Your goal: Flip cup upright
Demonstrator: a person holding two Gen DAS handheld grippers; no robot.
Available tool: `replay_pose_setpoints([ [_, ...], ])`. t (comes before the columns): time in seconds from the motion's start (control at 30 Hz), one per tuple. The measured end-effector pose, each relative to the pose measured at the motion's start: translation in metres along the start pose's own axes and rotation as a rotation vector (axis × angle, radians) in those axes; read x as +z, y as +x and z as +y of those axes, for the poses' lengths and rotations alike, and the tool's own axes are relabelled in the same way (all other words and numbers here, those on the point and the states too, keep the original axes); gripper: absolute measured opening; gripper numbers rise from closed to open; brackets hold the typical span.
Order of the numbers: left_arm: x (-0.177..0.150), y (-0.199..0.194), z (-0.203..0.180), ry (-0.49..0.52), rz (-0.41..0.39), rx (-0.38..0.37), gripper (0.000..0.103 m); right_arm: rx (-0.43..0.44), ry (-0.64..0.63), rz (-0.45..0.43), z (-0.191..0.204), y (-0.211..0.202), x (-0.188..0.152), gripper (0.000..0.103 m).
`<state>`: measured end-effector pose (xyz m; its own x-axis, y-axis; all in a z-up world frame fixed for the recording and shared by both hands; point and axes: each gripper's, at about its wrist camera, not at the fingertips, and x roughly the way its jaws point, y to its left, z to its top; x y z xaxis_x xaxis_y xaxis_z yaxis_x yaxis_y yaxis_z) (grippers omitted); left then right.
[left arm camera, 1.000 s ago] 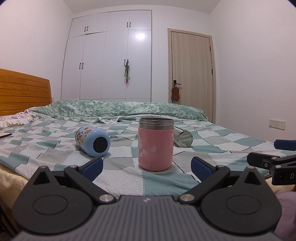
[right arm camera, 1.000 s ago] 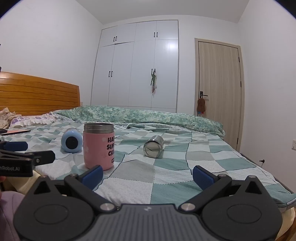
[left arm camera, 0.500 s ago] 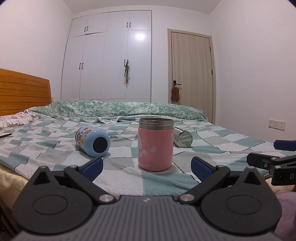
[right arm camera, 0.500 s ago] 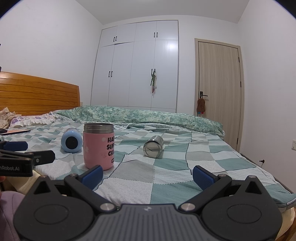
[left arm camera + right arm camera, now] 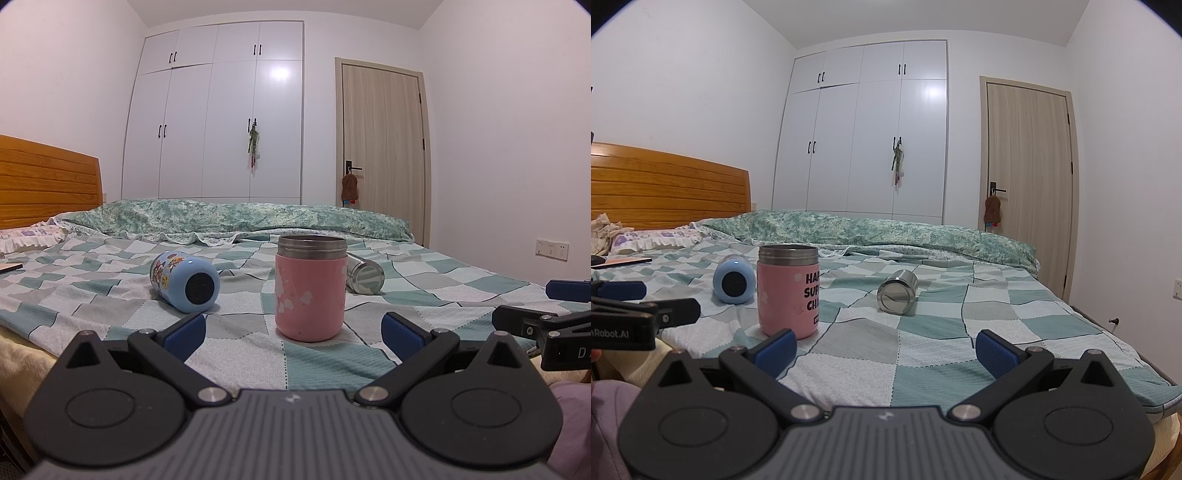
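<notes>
Both sets of fingers (image 5: 184,332) spread wide, empty, pink cup (image 5: 310,290) upright on bed (image 5: 332,362), blue cup (image 5: 184,280) lying.

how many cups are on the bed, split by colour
pink cup, standing upright: 1
blue cup, lying on its side: 1
steel cup, lying on its side: 1
total: 3 cups on the checked bedspread
</notes>
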<state>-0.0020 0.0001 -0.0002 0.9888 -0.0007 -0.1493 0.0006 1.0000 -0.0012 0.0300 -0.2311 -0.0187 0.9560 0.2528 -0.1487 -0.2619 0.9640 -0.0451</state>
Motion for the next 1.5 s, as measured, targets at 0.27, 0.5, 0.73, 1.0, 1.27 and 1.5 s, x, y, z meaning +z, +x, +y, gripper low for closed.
replay_pose_setpoints([
  [0.27, 0.0, 0.0, 0.0, -0.001, 0.0, 0.0, 0.103, 0.0, 0.0, 0.0, 0.0, 0.0, 0.0, 0.103],
  [0.5, 0.0, 0.0, 0.0, -0.002, 0.0, 0.0, 0.103, 0.0, 0.0, 0.001, 0.0, 0.0, 0.0, 0.103],
  [0.73, 0.0, 0.0, 0.0, -0.002, 0.0, 0.0, 0.103, 0.0, -0.001, 0.001, 0.0, 0.0, 0.0, 0.103],
  [1.0, 0.0, 0.0, 0.0, -0.003, 0.0, 0.0, 0.103, 0.0, -0.001, 0.0, 0.0, 0.0, 0.0, 0.103],
  [1.27, 0.0, 0.0, -0.001, -0.005, 0.003, 0.0, 0.103, -0.001, -0.003, 0.001, 0.0, 0.0, 0.0, 0.103],
  [1.5, 0.009, 0.005, -0.012, -0.008, 0.023, -0.049, 0.103, -0.009, 0.005, 0.019, -0.009, -0.001, 0.007, 0.103],
])
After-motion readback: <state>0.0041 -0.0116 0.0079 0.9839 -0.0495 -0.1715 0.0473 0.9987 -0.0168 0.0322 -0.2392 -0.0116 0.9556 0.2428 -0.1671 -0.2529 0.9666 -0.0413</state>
